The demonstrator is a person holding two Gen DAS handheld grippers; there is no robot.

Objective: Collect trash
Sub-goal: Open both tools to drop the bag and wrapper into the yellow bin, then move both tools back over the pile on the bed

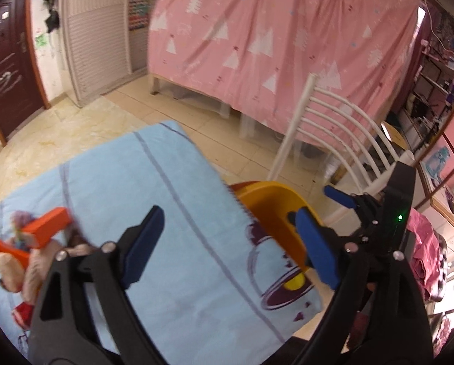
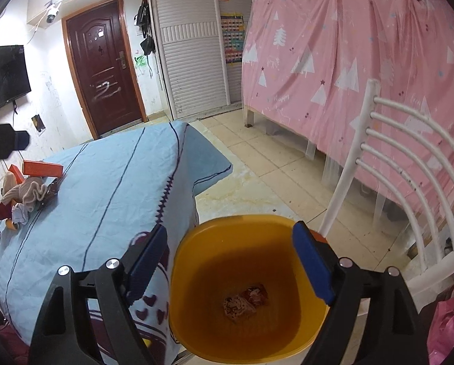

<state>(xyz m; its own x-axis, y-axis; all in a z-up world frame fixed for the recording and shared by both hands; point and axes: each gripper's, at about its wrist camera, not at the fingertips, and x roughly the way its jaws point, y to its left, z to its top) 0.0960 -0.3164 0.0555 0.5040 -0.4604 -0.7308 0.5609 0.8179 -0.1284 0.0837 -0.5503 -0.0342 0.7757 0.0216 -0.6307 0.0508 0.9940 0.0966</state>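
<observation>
A yellow bin (image 2: 248,289) stands on a white chair beside the table and holds a crumpled red-brown wrapper (image 2: 246,301). My right gripper (image 2: 231,263) is open and empty right above the bin. My left gripper (image 1: 227,243) is open and empty above the light blue tablecloth (image 1: 166,228); the bin (image 1: 272,213) and the right gripper (image 1: 339,197) show to its right. Clutter lies at the table's far left: orange boxes (image 1: 44,228), a beige cloth (image 2: 29,193) and small scraps (image 2: 17,216).
A white slatted chair (image 2: 409,182) stands at the right. A pink curtain (image 2: 348,60) covers a bed frame behind it. A dark red door (image 2: 102,70) and a white louvred wardrobe (image 2: 187,54) stand at the back. A pink bag (image 2: 449,325) lies at the lower right.
</observation>
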